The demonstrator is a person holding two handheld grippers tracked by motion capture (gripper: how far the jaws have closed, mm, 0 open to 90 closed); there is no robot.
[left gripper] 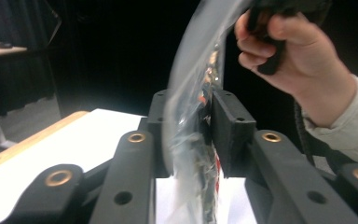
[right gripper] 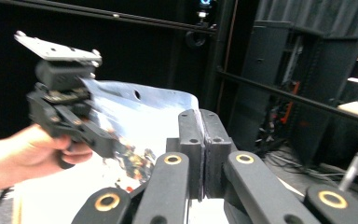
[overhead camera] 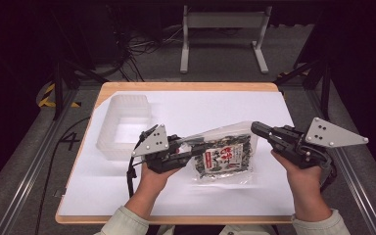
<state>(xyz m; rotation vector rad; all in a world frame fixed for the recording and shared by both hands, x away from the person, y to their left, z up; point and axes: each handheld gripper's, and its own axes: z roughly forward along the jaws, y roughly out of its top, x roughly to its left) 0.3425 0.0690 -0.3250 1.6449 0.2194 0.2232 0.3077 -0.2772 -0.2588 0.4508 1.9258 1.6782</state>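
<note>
Black jaws of the left claw (left gripper: pixel 191 135) are filling the foreground of the left gripper view, pressing on a clear snack bag (left gripper: pixel 193 140) with dark seaweed-like pieces and a red-and-white label. In the right gripper view the right claw (right gripper: pixel 204 140) is pinching the bag's clear top edge, jaws nearly flat together. From the high view, the snack bag (overhead camera: pixel 224 152) is hanging lifted between both claws, above the white sheet covering the bench (overhead camera: pixel 127 196), toward its right half; the left claw (overhead camera: pixel 203 148) is gripping its left side and the right claw (overhead camera: pixel 255 129) its upper right corner. An empty translucent plastic tray (overhead camera: pixel 121 126) is sitting near the far left corner. The step in hand looks like a two-handed hold, likely for carrying the bag to the tray. Next calls for moving both claws together leftward, keeping the film taut without tearing.
</note>
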